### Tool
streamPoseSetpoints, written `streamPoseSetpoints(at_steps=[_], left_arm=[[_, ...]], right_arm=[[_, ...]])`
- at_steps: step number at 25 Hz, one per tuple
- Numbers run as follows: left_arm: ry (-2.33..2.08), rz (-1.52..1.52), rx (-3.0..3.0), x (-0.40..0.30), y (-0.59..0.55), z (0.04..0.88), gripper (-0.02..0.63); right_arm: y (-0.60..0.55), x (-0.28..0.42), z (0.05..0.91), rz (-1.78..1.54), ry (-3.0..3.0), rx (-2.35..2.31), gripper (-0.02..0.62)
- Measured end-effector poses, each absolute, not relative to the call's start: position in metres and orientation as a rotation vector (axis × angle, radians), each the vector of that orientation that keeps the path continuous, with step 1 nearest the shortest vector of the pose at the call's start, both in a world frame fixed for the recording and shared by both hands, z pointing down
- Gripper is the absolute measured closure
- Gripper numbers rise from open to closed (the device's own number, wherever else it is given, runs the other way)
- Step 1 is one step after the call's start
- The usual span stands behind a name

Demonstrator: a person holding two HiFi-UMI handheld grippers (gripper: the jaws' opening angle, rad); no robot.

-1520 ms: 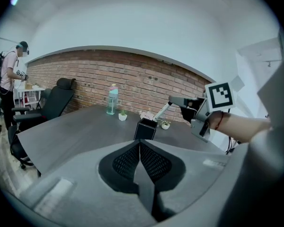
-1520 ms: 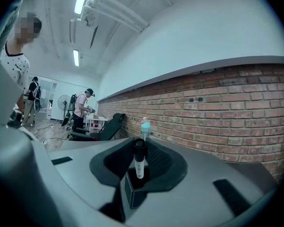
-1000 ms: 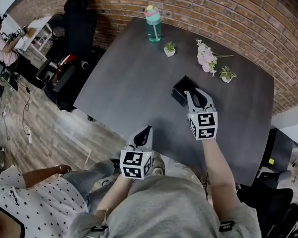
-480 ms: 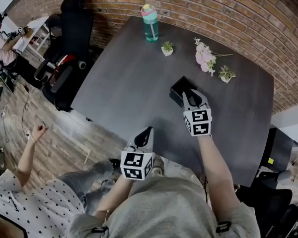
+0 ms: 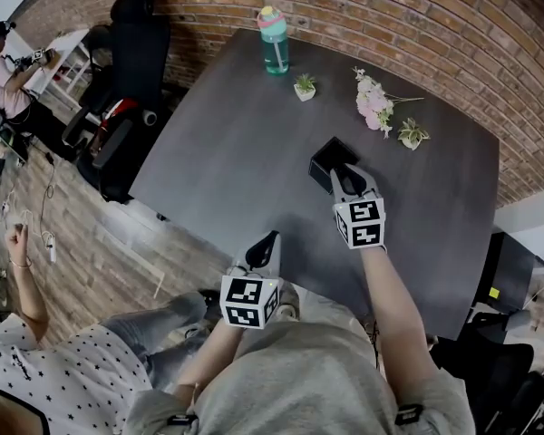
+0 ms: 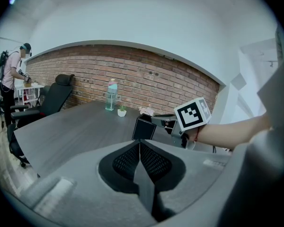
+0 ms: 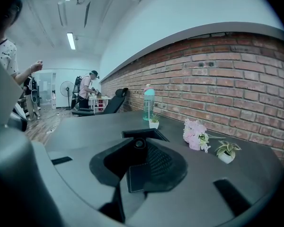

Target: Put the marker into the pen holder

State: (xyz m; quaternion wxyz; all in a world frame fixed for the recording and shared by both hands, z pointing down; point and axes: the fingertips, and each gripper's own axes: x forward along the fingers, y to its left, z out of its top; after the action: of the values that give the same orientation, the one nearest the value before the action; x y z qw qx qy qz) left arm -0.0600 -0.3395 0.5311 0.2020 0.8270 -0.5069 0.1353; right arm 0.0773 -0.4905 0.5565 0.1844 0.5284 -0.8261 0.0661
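**Marker (image 7: pixel 139 143) clamped at the pen holder (image 5: pixel 328 159)**

The marker shows end-on between the right gripper's (image 5: pixel 352 172) jaws, which are closed on it, right at the near rim of the black, open-topped pen holder near the table's (image 5: pixel 227 161) middle. The left gripper (image 5: pixel 264 245), its jaws together on nothing, hangs at the table's near edge. A water bottle (image 5: pixel 275 42) stands by the far edge.

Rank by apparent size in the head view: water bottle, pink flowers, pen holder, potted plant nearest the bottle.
Water bottle and pink flowers: too alike to rank.
Pen holder, partly covered.
Potted plant, smallest.
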Motion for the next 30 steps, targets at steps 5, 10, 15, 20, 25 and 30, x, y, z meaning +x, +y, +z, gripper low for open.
streamPoseSetpoints(at_steps=[5, 10, 15, 20, 25, 30], left_arm=[[-1.406, 0.383, 2.316, -0.059, -0.334, 0.53, 0.588], [-1.41, 0.386, 2.315, -0.061, -0.33, 0.529, 0.588], [-1.412, 0.385, 2.32, -0.062, -0.325, 0.529, 0.588], [-1.408, 0.388, 2.322, -0.061, -0.323, 0.529, 0.588], [-1.409, 0.383, 2.329, -0.062, -0.32, 0.525, 0.588], [-1.408, 0.376, 2.342, -0.061, -0.313, 0.519, 0.588]], right_arm=[[-0.489, 0.08, 0.557, 0.227, -2.33, 1.508, 0.514], [-0.485, 0.078, 0.558, 0.266, -2.343, 1.508, 0.517], [-0.483, 0.078, 0.558, 0.271, -2.342, 1.518, 0.517], [-0.486, 0.078, 0.559, 0.278, -2.341, 1.508, 0.517], [-0.482, 0.077, 0.556, 0.262, -2.35, 1.486, 0.466], [-0.466, 0.078, 0.545, 0.245, -2.365, 1.494, 0.459]])
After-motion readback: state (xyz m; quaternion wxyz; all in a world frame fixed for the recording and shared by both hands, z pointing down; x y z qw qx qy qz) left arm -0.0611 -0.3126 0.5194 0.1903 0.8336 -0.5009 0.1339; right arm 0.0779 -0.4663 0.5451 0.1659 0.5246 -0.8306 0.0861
